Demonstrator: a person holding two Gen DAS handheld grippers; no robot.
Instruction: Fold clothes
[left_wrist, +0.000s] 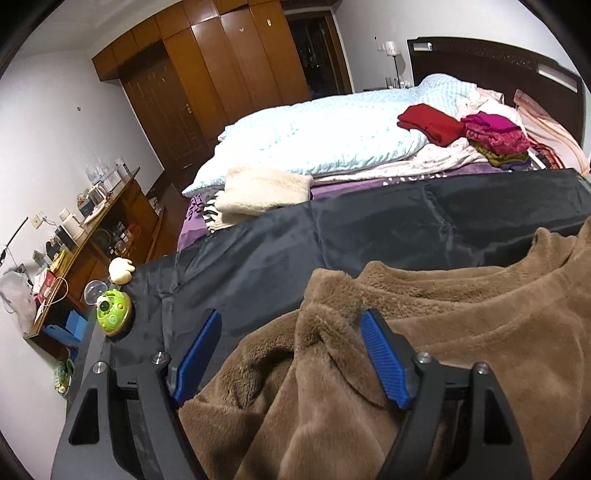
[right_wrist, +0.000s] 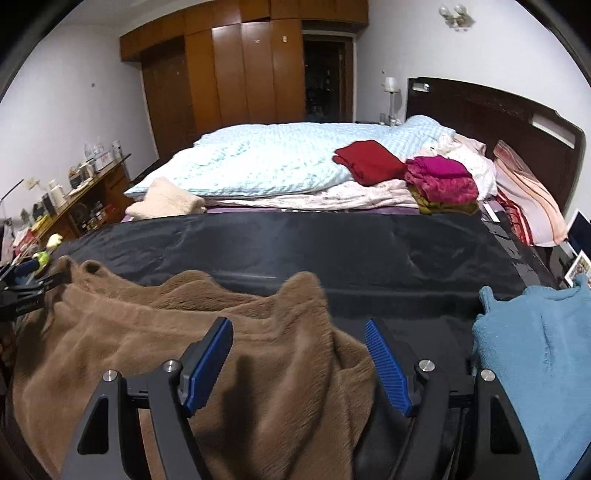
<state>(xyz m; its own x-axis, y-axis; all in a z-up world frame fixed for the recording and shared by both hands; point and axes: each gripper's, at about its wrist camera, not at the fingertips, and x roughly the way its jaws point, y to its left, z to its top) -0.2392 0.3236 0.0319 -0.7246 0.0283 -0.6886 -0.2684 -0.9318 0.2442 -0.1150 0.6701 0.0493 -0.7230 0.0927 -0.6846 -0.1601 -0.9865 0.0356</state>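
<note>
Two views, one brown fleece.

Left wrist: left gripper (left_wrist: 291, 354) stands with jaws spread wide, a bunched fold of the fleece (left_wrist: 461, 332) heaped between them and over the right finger's base; nothing is pinched. The garment lies ahead and to the right of the tool on the dark sheet (left_wrist: 369, 229). A ribbed neck edge curves away to the tool's right. Pile looks thick, soft and limp: judged light, non-slippery against the ribbed blue pads (left_wrist: 384, 363), prone to sagging and bunching. A hem or shoulder edge would give a better hold than mid-cloth.

Right wrist: right gripper (right_wrist: 299, 365) likewise spread, holding nothing; the fleece (right_wrist: 184, 332) lies under and to the left of the tool, its near edge draped past the left finger. Two raised peaks sit ahead of the jaws. Long axis appears to run left-right across the tool's front, neck toward the left gripper (right_wrist: 22, 291) at far left; which end is the hem cannot be told. Blue garment (right_wrist: 535, 350) lies right of the tool, apart from the brown one. The crumpled lie fits either spreading out or mid-fold.
</note>
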